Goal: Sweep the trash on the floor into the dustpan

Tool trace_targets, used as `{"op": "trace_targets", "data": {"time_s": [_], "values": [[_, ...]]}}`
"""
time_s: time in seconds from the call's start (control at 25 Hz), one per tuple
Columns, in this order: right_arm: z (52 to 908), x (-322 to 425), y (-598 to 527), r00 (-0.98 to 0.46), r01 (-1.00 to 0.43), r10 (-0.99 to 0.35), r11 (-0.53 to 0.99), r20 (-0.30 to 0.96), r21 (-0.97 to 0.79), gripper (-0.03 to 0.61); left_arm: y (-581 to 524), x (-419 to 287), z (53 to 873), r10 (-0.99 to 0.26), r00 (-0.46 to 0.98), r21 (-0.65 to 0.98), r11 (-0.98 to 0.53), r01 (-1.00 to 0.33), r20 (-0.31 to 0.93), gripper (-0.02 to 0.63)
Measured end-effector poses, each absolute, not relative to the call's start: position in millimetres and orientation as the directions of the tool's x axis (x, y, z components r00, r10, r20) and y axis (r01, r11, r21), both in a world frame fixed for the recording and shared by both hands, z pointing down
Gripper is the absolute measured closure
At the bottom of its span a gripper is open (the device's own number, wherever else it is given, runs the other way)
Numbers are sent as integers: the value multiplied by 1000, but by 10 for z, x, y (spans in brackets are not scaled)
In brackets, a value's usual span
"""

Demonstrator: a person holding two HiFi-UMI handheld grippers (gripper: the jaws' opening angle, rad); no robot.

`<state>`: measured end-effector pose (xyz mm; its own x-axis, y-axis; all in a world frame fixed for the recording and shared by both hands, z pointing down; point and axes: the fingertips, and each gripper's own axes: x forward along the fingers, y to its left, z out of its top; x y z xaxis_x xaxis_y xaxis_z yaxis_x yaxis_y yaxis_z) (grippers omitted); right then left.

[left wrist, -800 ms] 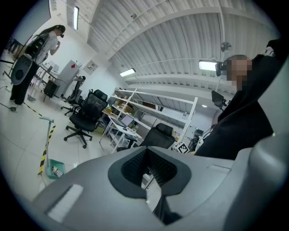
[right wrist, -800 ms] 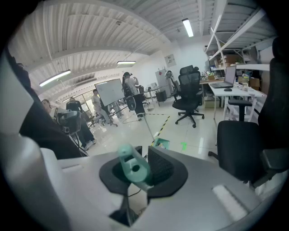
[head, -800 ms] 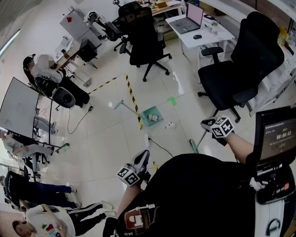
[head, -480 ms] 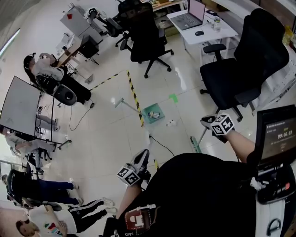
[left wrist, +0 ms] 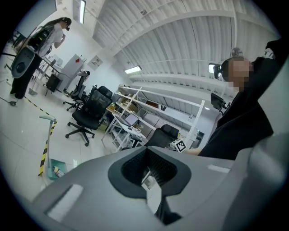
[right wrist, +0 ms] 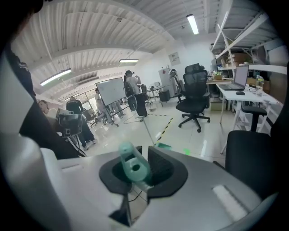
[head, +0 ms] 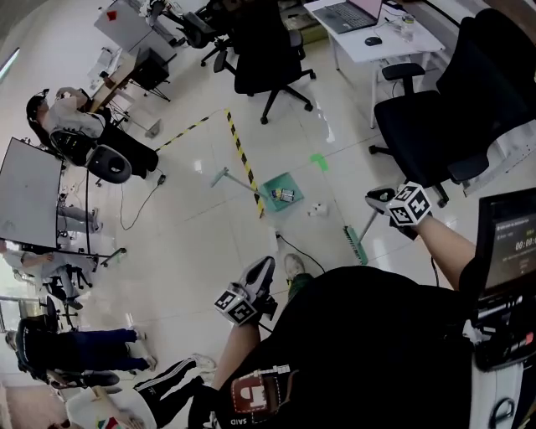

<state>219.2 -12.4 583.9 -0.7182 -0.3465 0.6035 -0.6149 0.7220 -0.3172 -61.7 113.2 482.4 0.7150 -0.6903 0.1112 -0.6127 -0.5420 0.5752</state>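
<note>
Nearest, at the body's left: carrying nothing in the left tool [head: 263, 270], jaws sitting together, held low and pointing out over the floor [head: 193, 243]. Stepping forward, judging by a shoe [head: 293, 266] now showing just beside that tool where none was showing a moment ago.

At the right: clamping the right tool [head: 377, 201] on the top of the broom handle [right wrist: 134, 168], teal end cap poking up between the jaws. Trailing the broom head [head: 355, 245] down at the tiles below that tool. Riding slightly higher in the head view than before, together with everything around it, and keeping much the same gap to the litter. Reading the change, therefore, as the whole body advancing, not as a sweeping stroke.

Further out: leaving one small white scrap of trash [head: 316, 209] lying loose on the floor, between the broom head and the dustpan [head: 270, 186], near the pan's right edge but apart from it. Already holding a few small items [head: 285, 195] inside that teal pan, resting beside the yellow-and-black tape [head: 243, 159], long handle reaching away to the left.

Beyond: passing a green floor mark [head: 318, 161], then black office chairs [head: 268, 59] and a white table [head: 394, 40] bearing a laptop [head: 347, 15].

Judging the task as partly done: closing in on the loose scrap, brush not yet touching it.
</note>
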Motion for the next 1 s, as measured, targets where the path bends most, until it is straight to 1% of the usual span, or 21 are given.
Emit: {"op": "trace_targets", "data": {"time_s": [0.12, 0.24, 0.36, 0.48, 0.6, 0.8, 1.0], "values": [[5975, 1785, -398, -703, -623, -346, 720, 621, -306, 538, 740, -1002, 5127, -649, 755, 580, -580, -572, 96, 618], [6132, 1412, -632, -660, -671, -362, 679, 658, -299, 538, 388, -1414, 5511, -575, 813, 582, -632, -511, 89, 618], [6170, 1047, -841, -611, -707, -358, 648, 706, -283, 538, 2, -1828, 5584, -519, 852, 591, -666, -455, 71, 618], [6180, 643, -1185, -583, -708, -328, 653, 744, -267, 540, -377, -2279, 5608, -508, 859, 596, -672, -439, 59, 618], [6283, 303, -1514, -574, -691, -297, 676, 763, -257, 541, -632, -2599, 5700, -523, 849, 622, -640, -450, 75, 617], [6628, 2, -1945, -598, -637, -232, 719, 768, -279, 541, -659, -2691, 5911, -549, 827, 663, -574, -480, 122, 617], [7025, -114, -2199, -655, -493, -104, 810, 749, -318, 541, -661, -2428, 5960, -599, 773, 670, -489, -559, 207, 617]]}}
